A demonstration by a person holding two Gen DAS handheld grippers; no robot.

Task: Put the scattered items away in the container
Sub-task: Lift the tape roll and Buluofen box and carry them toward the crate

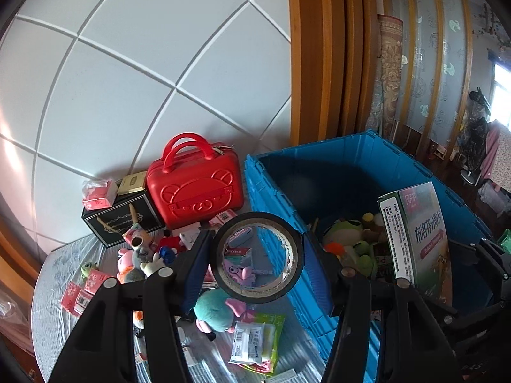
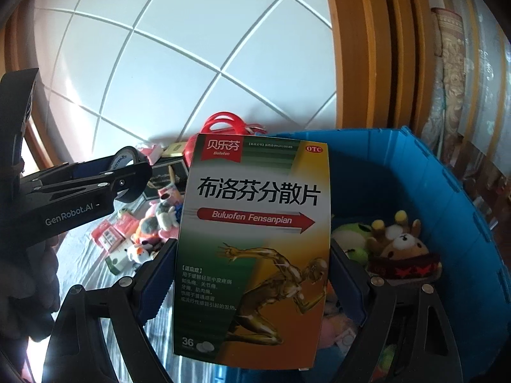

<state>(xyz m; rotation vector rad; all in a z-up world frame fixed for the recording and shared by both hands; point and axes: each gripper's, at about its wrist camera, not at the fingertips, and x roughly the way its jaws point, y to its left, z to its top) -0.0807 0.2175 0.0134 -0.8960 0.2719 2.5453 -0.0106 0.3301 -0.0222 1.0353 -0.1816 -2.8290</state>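
My left gripper (image 1: 257, 239) is shut on a black tape roll (image 1: 260, 217), held upright between its blue pads just left of the blue crate (image 1: 319, 146). My right gripper (image 2: 252, 249) is shut on a tall medicine box (image 2: 255, 191), gripped by its two side edges above the near part of the crate (image 2: 415, 185). In the left wrist view the medicine box (image 1: 418, 239) stands over the crate's right half. Plush toys (image 2: 399, 249) lie inside the crate. From the right wrist view the left gripper (image 2: 134, 172) and its tape roll (image 2: 126, 159) appear at the left.
On the cloth-covered table left of the crate stand a red carry case (image 1: 194, 188) and a black gift box (image 1: 118, 220). Around them lie plush toys (image 1: 140, 255), a teal plush (image 1: 214, 312), a green packet (image 1: 255, 338) and small red boxes (image 1: 83, 290). A tiled wall rises behind.
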